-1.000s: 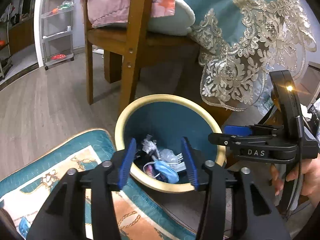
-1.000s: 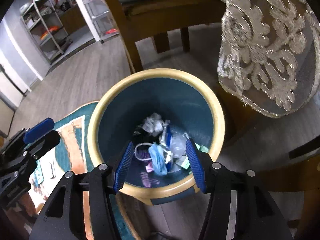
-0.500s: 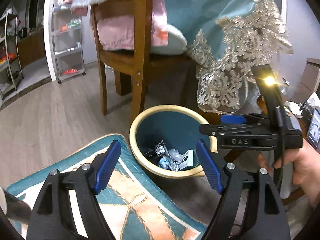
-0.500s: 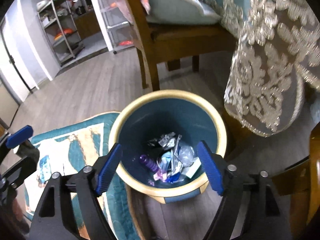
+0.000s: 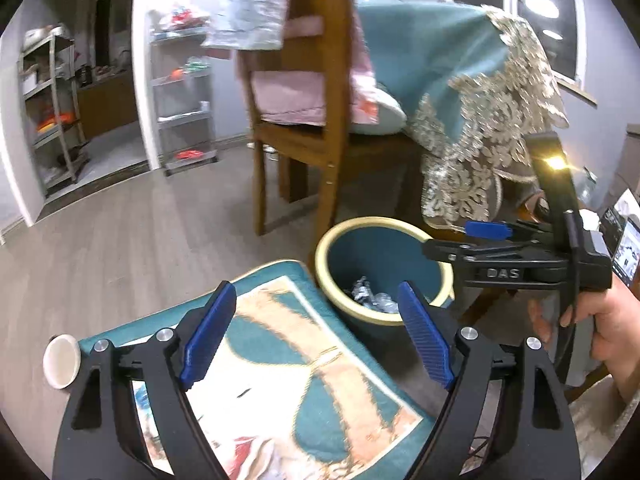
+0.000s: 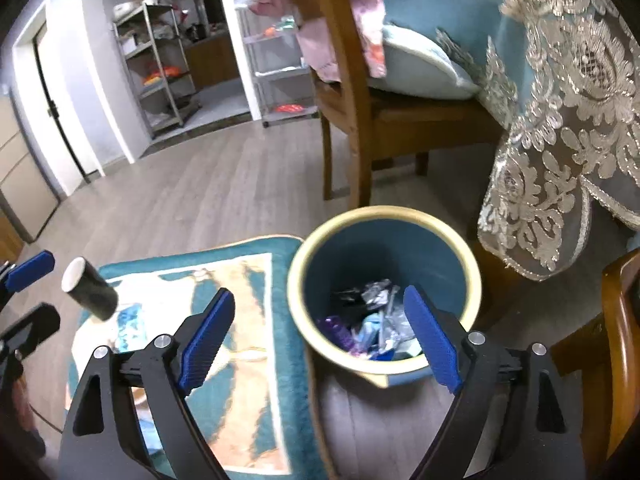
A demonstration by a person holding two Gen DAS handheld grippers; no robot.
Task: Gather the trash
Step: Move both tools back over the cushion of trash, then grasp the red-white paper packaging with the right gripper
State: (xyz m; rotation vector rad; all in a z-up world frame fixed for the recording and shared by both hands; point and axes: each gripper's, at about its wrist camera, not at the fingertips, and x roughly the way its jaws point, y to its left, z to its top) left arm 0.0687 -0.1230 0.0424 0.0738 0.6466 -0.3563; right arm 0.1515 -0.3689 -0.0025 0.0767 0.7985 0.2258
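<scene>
Two grippers above the bin, both empty, jaws opening.

Left gripper (image 5: 316, 344) and right gripper (image 6: 320, 340) spread wide, nothing between the pads. Trash (image 6: 368, 328) lies at the bottom of the teal bin (image 6: 384, 216), which stands just beside the rug (image 6: 240, 320), near the wooden chair (image 6: 352, 120).
</scene>
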